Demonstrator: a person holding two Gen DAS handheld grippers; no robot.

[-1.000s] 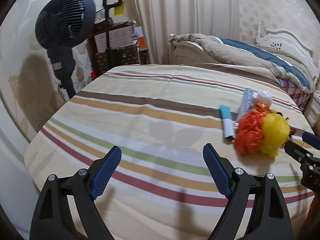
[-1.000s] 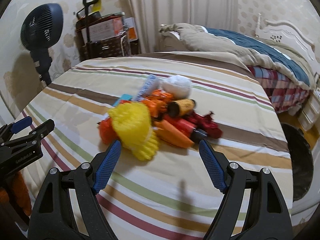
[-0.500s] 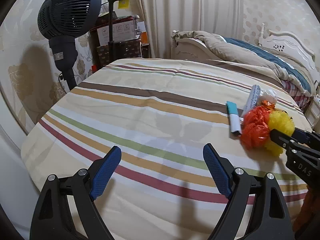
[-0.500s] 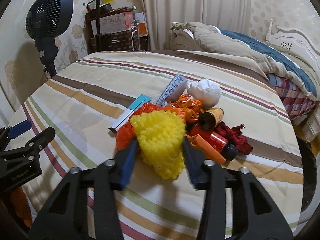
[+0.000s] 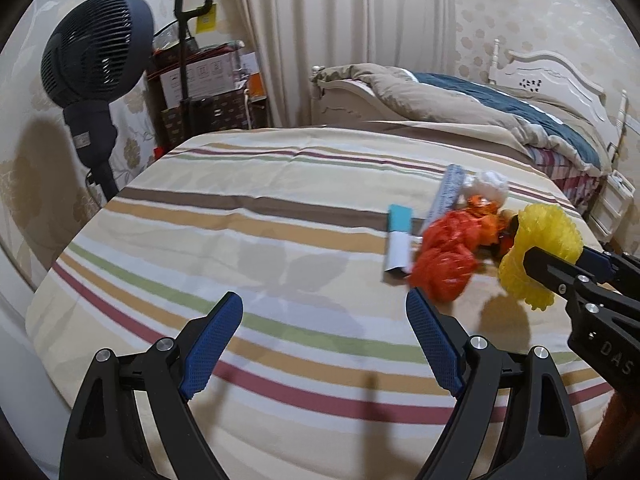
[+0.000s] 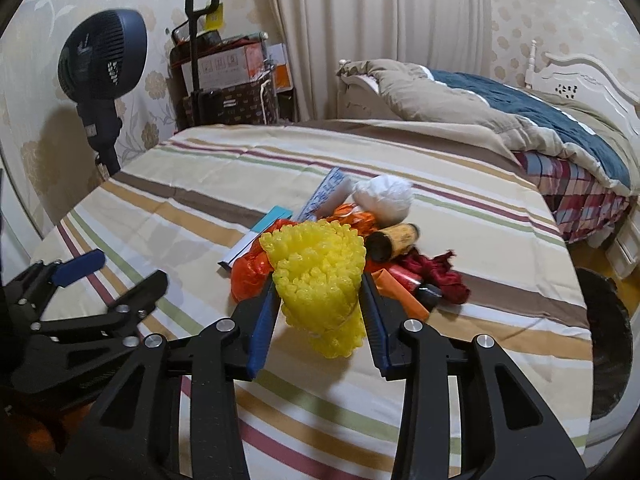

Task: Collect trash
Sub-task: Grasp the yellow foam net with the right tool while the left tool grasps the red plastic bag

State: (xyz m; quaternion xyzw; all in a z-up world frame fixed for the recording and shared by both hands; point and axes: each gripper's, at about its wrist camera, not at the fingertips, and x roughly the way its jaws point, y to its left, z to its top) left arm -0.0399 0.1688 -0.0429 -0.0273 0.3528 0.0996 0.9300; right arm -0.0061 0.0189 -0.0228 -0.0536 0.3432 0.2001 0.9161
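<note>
A pile of trash lies on the striped table point(image 5: 224, 216): an orange plastic bag point(image 6: 250, 276), a white wad point(image 6: 384, 196), a brown tube point(image 6: 394, 240), a red bottle point(image 6: 408, 280) and a teal-and-white box point(image 5: 398, 240). My right gripper point(image 6: 318, 300) is closing on a yellow foam net point(image 6: 320, 272), both blue pads pressing its sides. In the left wrist view the yellow net point(image 5: 540, 236) hangs from the right gripper point(image 5: 560, 260) just above the cloth. My left gripper point(image 5: 324, 308) stands open to the pile's left, nothing between its fingers.
A dark standing fan point(image 5: 96, 64) and a trolley with boxes point(image 5: 208, 92) stand behind the table on the left. A bed with a quilt point(image 5: 480, 112) is at the back right. A dark bin point(image 6: 608, 344) sits beside the table's right edge.
The right gripper's jaws went from wide apart to closed around the yellow foam net, which has lifted a little off the pile. The left gripper stayed open and shifted slightly.
</note>
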